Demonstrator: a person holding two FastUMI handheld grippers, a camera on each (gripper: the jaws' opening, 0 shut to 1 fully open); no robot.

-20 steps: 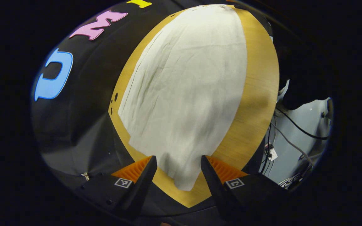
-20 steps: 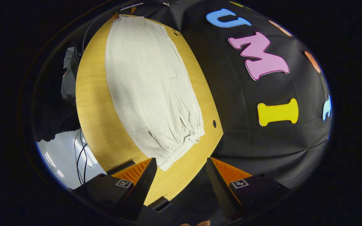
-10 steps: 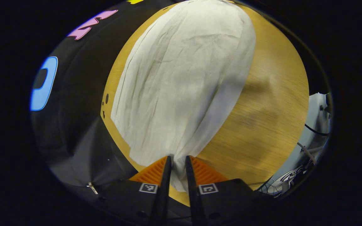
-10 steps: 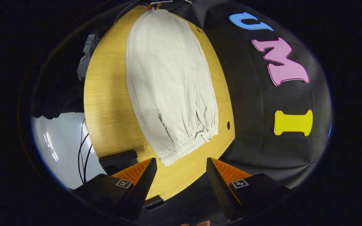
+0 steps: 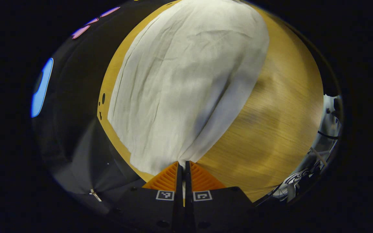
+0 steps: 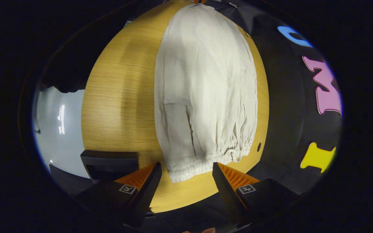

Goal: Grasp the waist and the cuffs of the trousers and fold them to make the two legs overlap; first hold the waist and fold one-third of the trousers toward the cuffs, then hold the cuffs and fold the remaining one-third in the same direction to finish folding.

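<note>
Left gripper view: we see the left gripper (image 5: 183, 165) pinching the near edge of the trousers (image 5: 186, 81), which lie on the table (image 5: 280, 113). The right gripper (image 6: 186, 173) is spread near the waistband (image 6: 193, 168).

Wooden table (image 5: 280, 106), light oak-ish top w/ visible grain. Cream trousers (image 5: 186, 81) lie flat lengthwise on it, covering most of the side nearer the black cloth wall; bare wood strip on the opposite side. Gathered elastic waist (image 6: 202, 160) sits near one table end. Small dark holes in the tabletop (image 5: 103, 98) by the cloth-side edge, just beside the fabric.
</note>
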